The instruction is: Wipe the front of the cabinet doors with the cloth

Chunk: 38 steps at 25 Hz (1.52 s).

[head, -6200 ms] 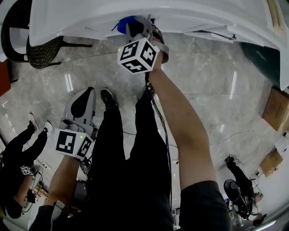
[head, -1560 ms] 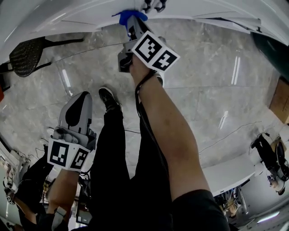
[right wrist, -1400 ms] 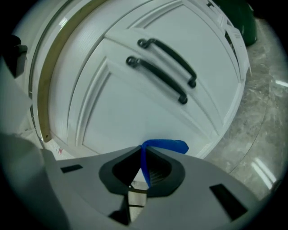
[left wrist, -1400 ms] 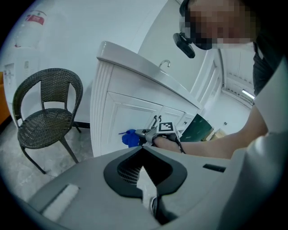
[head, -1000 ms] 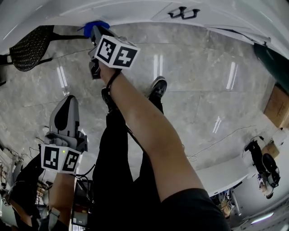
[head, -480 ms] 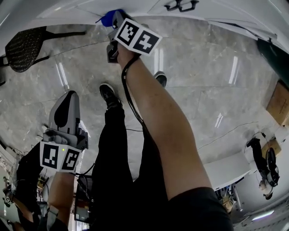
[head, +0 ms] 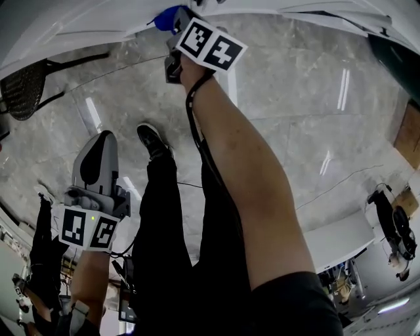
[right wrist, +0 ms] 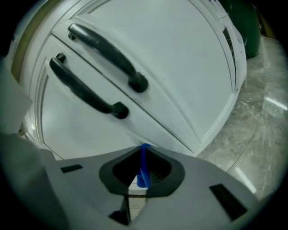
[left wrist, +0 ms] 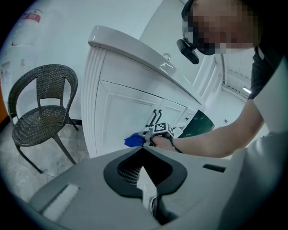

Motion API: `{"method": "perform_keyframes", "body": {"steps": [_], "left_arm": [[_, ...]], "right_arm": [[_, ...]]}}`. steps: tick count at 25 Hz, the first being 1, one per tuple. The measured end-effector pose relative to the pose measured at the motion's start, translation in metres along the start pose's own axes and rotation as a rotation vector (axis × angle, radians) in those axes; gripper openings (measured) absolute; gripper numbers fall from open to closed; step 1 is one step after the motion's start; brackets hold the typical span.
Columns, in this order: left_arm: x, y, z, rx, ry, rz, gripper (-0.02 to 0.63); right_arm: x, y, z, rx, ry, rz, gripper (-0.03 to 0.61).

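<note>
Glossy white cabinet doors (right wrist: 180,67) face right hand-held gripper (right wrist: 144,148) pinching blue cloth (head: 165,18).

Black trousers (head: 164,256), dark short sleeve (head: 295,305), black white-soled shoe (head: 152,140).
Grey plastic left gripper (left wrist: 143,150) and right gripper (right wrist: 143,151) (each carrying a black-and-white square-marker cube (head: 88,228)); thin black cable (head: 195,125) along the right forearm (head: 246,164).
</note>
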<state>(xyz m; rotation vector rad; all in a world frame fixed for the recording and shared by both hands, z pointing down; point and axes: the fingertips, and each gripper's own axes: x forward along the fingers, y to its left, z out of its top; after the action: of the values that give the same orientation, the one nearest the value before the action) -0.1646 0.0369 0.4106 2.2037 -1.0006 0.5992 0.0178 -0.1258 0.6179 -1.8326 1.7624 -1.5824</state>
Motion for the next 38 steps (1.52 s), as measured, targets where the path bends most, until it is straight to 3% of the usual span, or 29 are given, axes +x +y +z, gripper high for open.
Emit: {"method": "perform_keyframes", "body": {"steps": [6,12,16,23,29,33,38], "left_arm": [[0.009,-0.024,0.003,0.01,0.001,-0.027,-0.002],[0.006,-0.026,0.007,0.008,-0.014,-0.036,-0.002],[-0.007,-0.014,0.005,-0.009,-0.025,-0.033,-0.002],[-0.035,0.034,0.0,-0.042,-0.053,-0.002,-0.002],[-0.046,0.062,-0.018,-0.021,-0.038,0.0,-0.002],[-0.047,0.07,-0.029,-0.025,-0.023,0.016,-0.002],[-0.03,0.056,-0.035,-0.035,-0.003,0.013,-0.002]], "right_arm": [[-0.024,-0.043,0.023,0.056,-0.055,-0.068,0.029],[-0.039,-0.047,0.033,0.026,-0.063,-0.081,0.029],[-0.028,-0.02,-0.002,0.021,-0.018,-0.051,0.029],[0.023,0.067,-0.092,0.136,0.031,0.073,0.029],[0.07,0.112,-0.165,-0.02,0.18,0.128,0.029],[0.097,0.11,-0.176,-0.047,0.208,0.133,0.029],[0.1,0.081,-0.148,-0.047,0.185,0.119,0.029]]}}
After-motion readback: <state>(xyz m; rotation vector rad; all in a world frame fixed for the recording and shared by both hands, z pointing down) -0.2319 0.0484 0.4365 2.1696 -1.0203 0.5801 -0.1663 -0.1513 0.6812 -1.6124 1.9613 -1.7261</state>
